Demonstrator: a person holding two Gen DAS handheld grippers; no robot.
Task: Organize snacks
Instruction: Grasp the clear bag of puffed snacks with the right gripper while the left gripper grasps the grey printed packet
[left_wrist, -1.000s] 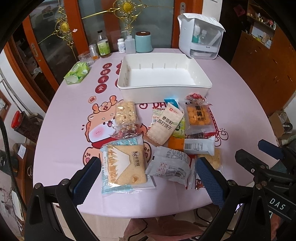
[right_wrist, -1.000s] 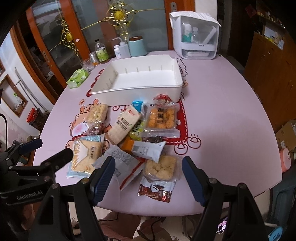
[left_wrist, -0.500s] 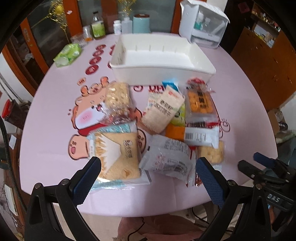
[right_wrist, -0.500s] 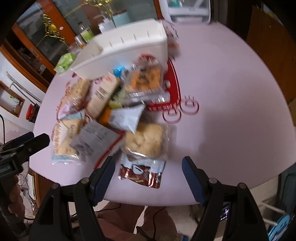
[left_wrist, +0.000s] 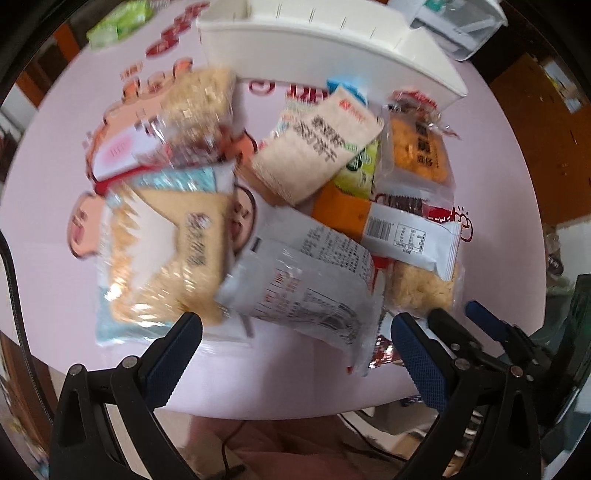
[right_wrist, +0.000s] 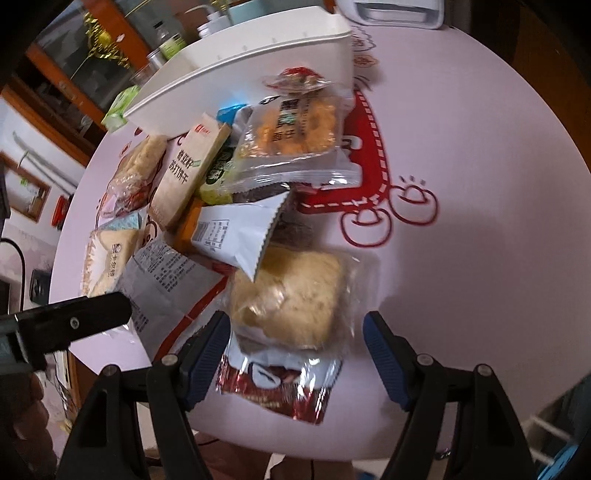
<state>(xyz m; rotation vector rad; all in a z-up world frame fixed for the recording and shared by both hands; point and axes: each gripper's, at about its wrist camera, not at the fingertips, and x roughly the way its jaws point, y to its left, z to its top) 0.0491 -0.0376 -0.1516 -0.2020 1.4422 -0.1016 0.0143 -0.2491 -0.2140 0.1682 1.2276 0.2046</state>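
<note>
A pile of snack packets lies on the pink table in front of an empty white bin (left_wrist: 332, 48) (right_wrist: 258, 74). My left gripper (left_wrist: 295, 347) hangs open just above the near edge of a grey-white printed packet (left_wrist: 306, 280), with a toast packet (left_wrist: 162, 258) to its left. My right gripper (right_wrist: 295, 354) stands open over a clear-wrapped pale cake (right_wrist: 291, 295) and a red foil packet (right_wrist: 277, 387); neither pad touches them. Farther back lie an orange-cracker bag (right_wrist: 291, 129), a beige biscuit pack (left_wrist: 317, 144) and a white barcode packet (right_wrist: 240, 229).
The table's near edge (left_wrist: 258, 402) runs just under both grippers. A green tissue pack (left_wrist: 114, 22) lies at the far left. Bottles and a teal jar (right_wrist: 173, 40) stand behind the bin, a white dispenser (left_wrist: 458, 22) at the far right. Bare pink tabletop (right_wrist: 480, 184) spreads to the right.
Both grippers have sunk towards the table and tilted more steeply down, so the packets loom larger. Jaws stay as wide as before. No packet has moved.
</note>
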